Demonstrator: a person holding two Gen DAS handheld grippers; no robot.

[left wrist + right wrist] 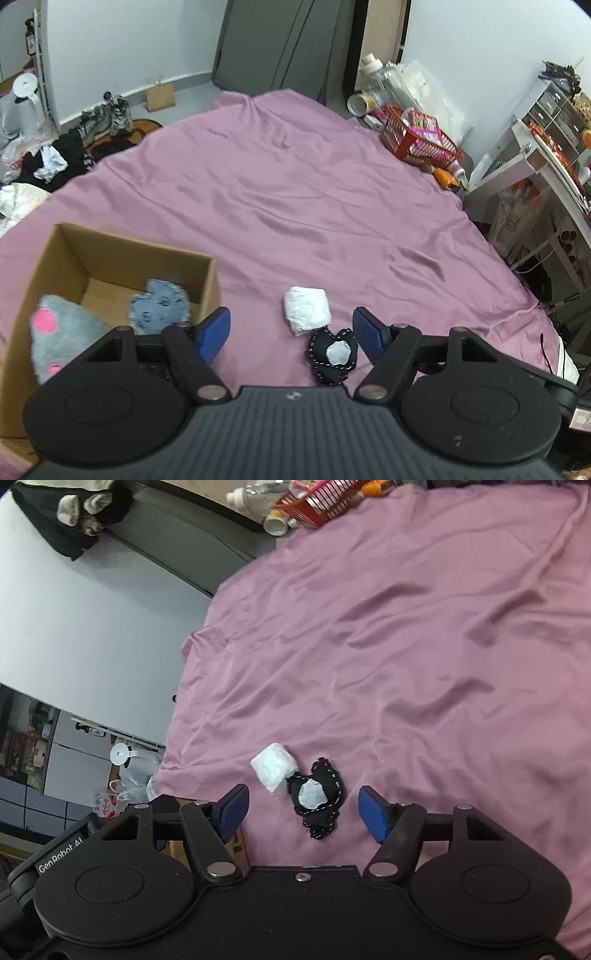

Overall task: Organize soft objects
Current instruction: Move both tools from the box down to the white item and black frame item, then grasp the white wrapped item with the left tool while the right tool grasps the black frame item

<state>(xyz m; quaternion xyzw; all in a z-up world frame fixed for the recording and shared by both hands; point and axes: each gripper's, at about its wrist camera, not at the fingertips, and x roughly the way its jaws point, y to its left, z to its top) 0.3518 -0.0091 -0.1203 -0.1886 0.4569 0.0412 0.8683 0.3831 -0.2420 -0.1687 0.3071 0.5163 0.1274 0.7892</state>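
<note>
Two soft items left on the bed, touching each other: white wadded bundle (pixel 306 310), prob. crumpled cloth or tissue, and black heart-shaped pad (pixel 332 354) w/ white centre patch and stitched edge, lying just nearer the cameras. Both look light, limp, compressible, not fragile; no slip risk to speak of, but likely to deform and sag once pinched. Best hold on bundle: across its middle, squeezing the bulk. Best hold on heart: across one lobe or body, not the thin fringe. Left claw (pixel 291 332) wide open, empty, hanging above both items. Right claw (pixel 303 808) also spread open, empty, black heart roughly btwn its blue pads. Cardboard box (pixel 212 280) just left of the items on the bed, already holding grey plush w/ pink spots (pixel 62 332) and blue printed cloth (pixel 159 306). Purple bedsheet (pixel 295 184) wrinkled, soft, gives under pressure; risk of pinching sheet along w/ item. Cluttered room: red basket (pixel 417 138) at far corner, clothes and shoes on floor, shelving at right.
</note>
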